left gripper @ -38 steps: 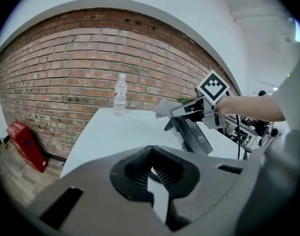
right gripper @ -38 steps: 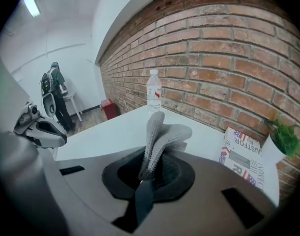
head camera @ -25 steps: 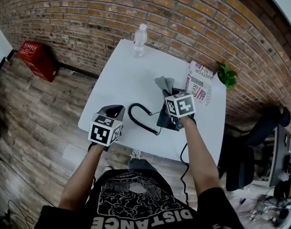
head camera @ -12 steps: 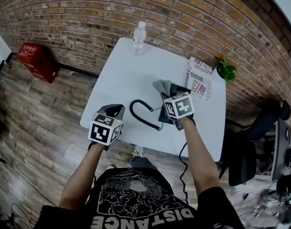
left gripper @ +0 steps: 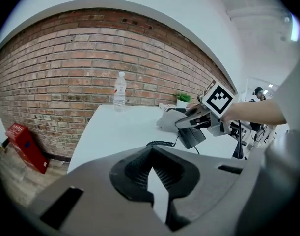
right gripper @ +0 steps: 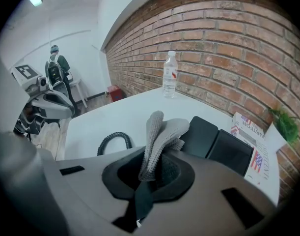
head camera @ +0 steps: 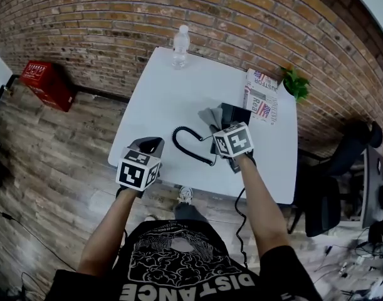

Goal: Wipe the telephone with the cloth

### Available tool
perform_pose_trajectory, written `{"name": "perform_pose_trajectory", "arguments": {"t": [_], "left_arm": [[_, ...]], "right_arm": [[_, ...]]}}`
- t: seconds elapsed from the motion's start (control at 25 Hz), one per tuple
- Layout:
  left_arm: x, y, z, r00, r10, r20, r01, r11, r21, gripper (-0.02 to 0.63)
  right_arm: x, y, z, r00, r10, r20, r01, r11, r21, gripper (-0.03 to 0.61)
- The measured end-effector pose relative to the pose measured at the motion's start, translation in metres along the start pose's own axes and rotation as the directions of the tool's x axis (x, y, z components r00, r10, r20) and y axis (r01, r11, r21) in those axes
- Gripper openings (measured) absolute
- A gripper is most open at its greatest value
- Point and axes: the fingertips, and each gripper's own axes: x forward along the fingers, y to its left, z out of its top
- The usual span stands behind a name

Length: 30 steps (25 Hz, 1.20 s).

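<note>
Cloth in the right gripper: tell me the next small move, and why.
Probably lower the right gripper so the cloth meets the telephone. The jaws are shut on the cloth, which sticks out free beside the telephone, apparently not touching it.

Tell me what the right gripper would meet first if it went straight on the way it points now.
Probably the black desk telephone: it lies just ahead of the right gripper, and the grey knitted cloth in its tongs would touch first.

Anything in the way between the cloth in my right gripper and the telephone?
Nothing visible. The right gripper holds the cloth just in front of the telephone; the coiled cord lies off to the left of that path.
</note>
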Motion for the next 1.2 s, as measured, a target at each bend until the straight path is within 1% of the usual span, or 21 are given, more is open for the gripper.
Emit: {"name": "perform_pose_trajectory", "arguments": {"t": [0.56,0.8,1.2], "left_arm": [[-0.008,-0.006,-0.002,1.0,-0.029,0.008,0.029,0.999,0.017,0.006],[-0.009,-0.012,-0.004,0.999,-0.042,0.006,0.042,0.999,0.024,0.006],[-0.009,-0.016,-0.007,0.999,-0.054,0.002,0.053,0.998,0.028,0.006]], "right_arm": [[-0.003,0.028,-0.029,0.999,0.036,-0.026,-0.034,0.998,0.05,0.011],[-0.005,0.037,-0.041,0.999,0.03,-0.038,-0.028,0.997,0.067,0.011],[-0.007,0.052,-0.057,0.998,0.047,-0.038,-0.043,0.994,0.097,0.011]]}}
